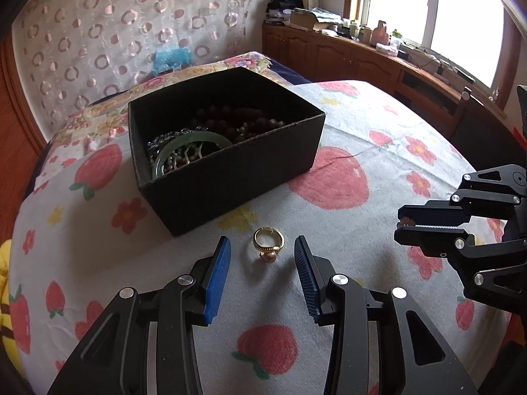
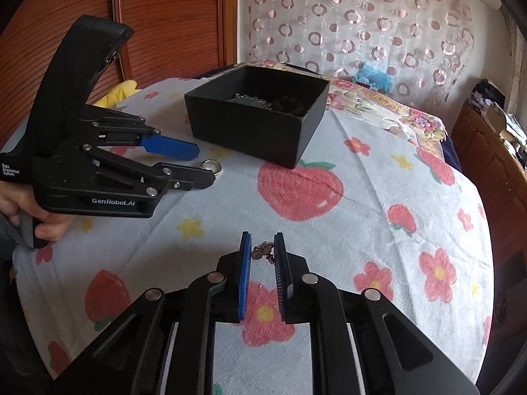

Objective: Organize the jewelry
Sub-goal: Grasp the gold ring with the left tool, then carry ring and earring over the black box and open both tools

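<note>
Left gripper [image 1: 262, 247] parted around the gold ring with a pink pearl [image 1: 268, 243], not yet touching, ready to pinch. Right gripper [image 2: 262, 247] nearly shut around a small bronze trinket [image 2: 262, 251], contact unclear. Beyond, open black cardboard box [image 1: 230, 171] already keeping beads and a green bangle [image 1: 187, 151].

The black box [image 1: 227, 168] stands far of the left gripper [image 1: 262, 247] on the bed [image 1: 378, 164] and blocks the way straight ahead; its top is open. The ring [image 1: 268, 243] lies in the gap between the gripper's fingers. Bare bedspread runs right of the box, as far as the right gripper [image 1: 400, 225].
</note>
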A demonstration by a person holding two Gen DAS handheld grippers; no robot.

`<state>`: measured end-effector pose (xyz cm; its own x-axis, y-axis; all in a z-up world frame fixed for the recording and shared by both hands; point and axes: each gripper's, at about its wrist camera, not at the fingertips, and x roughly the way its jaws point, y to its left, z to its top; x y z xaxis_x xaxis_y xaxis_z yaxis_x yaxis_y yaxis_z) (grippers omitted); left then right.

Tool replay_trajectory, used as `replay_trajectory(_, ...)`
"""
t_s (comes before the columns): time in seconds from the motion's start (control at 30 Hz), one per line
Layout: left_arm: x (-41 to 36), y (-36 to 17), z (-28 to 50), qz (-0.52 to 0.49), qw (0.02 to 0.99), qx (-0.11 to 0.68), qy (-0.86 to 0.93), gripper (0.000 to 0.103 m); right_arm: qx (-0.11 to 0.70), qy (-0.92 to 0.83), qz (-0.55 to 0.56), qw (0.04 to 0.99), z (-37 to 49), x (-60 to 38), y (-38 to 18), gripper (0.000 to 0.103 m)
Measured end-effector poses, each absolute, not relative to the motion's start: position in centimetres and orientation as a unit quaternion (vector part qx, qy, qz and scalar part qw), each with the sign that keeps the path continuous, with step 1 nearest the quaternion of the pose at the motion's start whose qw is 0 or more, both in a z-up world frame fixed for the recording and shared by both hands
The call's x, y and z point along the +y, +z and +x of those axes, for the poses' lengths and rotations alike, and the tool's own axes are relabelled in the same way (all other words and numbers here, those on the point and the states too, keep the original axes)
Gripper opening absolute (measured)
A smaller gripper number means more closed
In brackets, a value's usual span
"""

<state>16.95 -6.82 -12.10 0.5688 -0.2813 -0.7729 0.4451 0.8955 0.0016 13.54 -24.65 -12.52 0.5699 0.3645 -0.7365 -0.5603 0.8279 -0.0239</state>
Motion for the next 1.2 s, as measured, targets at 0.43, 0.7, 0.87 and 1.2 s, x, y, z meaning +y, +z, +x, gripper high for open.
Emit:
replay_trajectory(0.43, -6.7, -11.9, 17.3, 0.089, 0.884, 0.41, -0.204, 0.018, 0.376, 0.272, -0.12, 0.878, 14.2, -24.8, -11.9, 0.015)
replay_trajectory(0.7, -5.2, -9.5, 16.4, 0.055, 0.902, 0.383, -0.194, 0.018, 0.346, 0.277, -0.118, 0.888, 16.4, -24.2, -9.1, 0.015)
replay_trajectory(0.87, -4.0, -7.8, 16.3, 0.041, 0.912, 0.363, -0.184, 0.018, 0.332, 0.288, -0.098, 0.893, 18.7, -23.9, -7.2, 0.015)
replay_trajectory(1.2, -2.2, -5.3, 17.3, 0.025, 0.928, 0.335, -0.16, 0.018, 0.322, 0.282, -0.1, 0.898, 24.3, -22.0, -6.7, 0.016)
